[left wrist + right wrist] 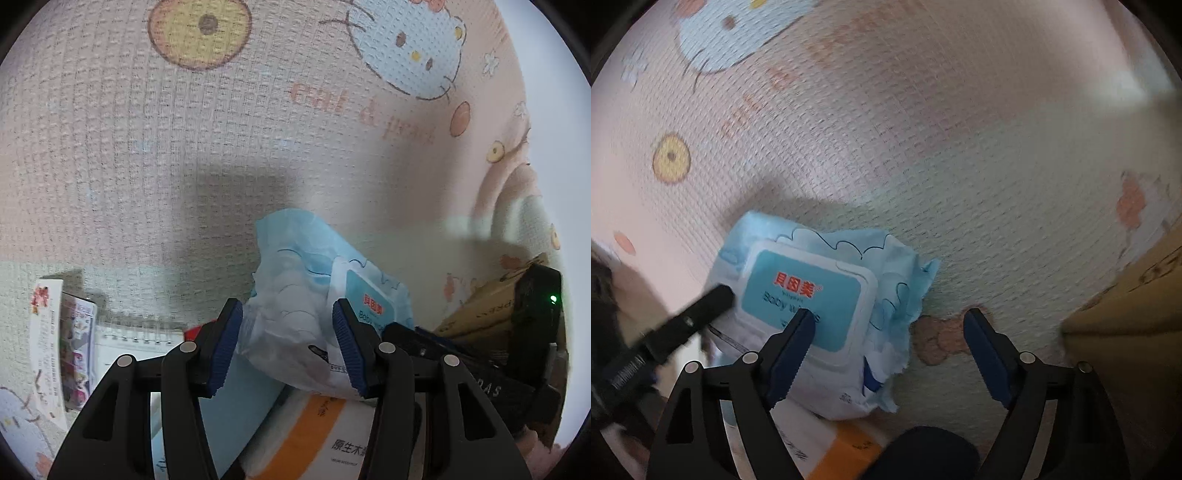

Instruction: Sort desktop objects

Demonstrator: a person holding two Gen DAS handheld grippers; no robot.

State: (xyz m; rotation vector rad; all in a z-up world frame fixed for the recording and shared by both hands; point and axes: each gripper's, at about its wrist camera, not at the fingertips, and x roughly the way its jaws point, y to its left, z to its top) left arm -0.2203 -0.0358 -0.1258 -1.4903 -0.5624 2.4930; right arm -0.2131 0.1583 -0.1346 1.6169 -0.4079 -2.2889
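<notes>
Where jaws straddle it, wipes pack [295, 325] (crinkly, soft) bulges.

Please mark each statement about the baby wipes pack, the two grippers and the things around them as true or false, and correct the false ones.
1. The baby wipes pack is light blue with a teal lid label. True.
2. The right gripper is shut on the pack. False: its jaws are wide open, with only the left finger over the pack.
3. The pack lies between the fingers of the left gripper. True.
4. The pack lies on a bare wooden desk. False: it rests partly on an orange and white tissue pack and a patterned mat.
5. A spiral notebook lies left of the left gripper. True.
</notes>
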